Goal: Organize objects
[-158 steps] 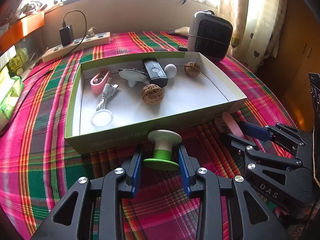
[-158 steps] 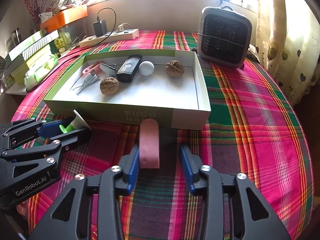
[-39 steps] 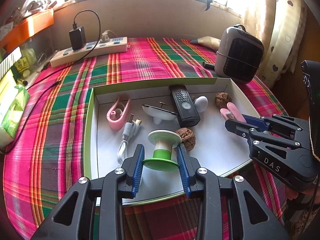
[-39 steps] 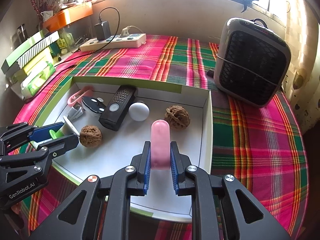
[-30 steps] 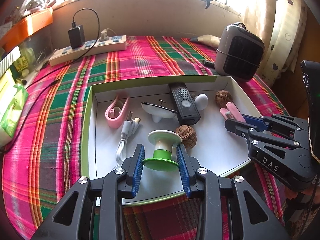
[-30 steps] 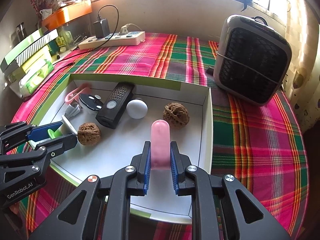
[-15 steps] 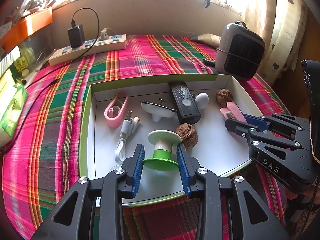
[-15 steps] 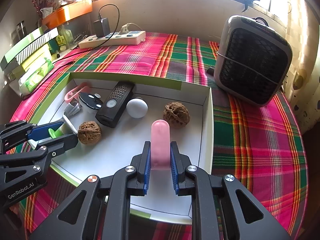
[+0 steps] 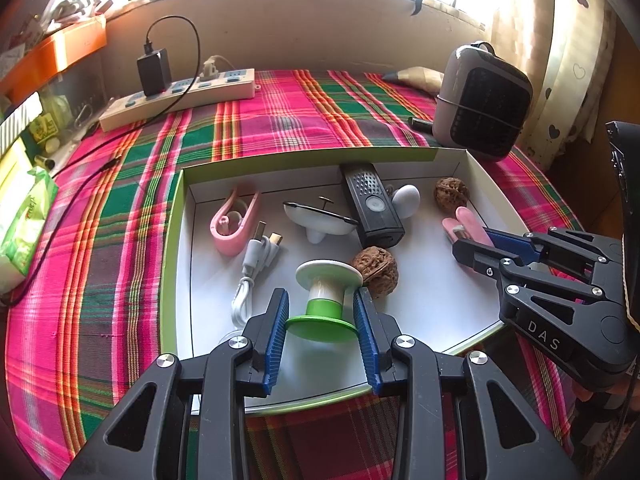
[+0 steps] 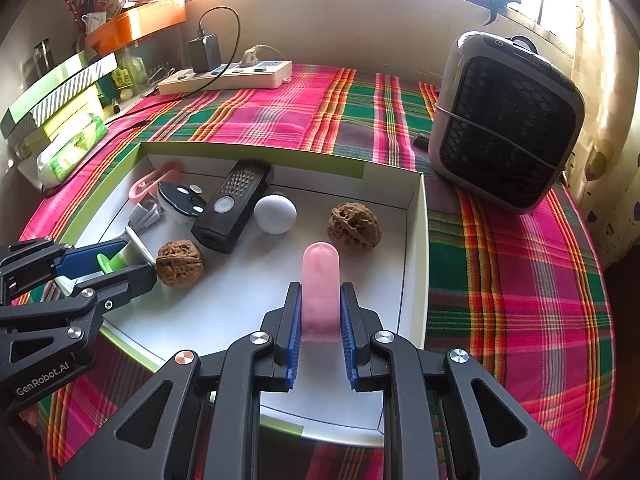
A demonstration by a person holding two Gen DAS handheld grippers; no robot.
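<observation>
Nearly done, by the look of it: box (image 9: 172,240) on the plaid-covered worktop (image 9: 100,264) already holding a pink clip (image 9: 234,222), white cable (image 9: 250,276), black remote (image 9: 372,210), white egg-shaped piece (image 10: 275,214) and two walnuts (image 10: 354,229). Left to do: setting down the last two pieces, both held above the box floor. Left tongs (image 9: 322,326) closed on a green-and-white spool (image 9: 326,300), close to the nearer walnut (image 9: 376,266); right tongs (image 10: 320,330) clamped on a pink eraser-like bar (image 10: 321,286), toward the box's right wall. From the left wrist view: the cable's plugs and the whole pink clip, half hidden in the other. From the right wrist view: the bar's full rounded tip, the round buttons on a dark oval gadget (image 10: 182,198), and the heater (image 10: 504,128) standing well apart from the box. No loose pieces visible on the cloth outside the box in either view.
</observation>
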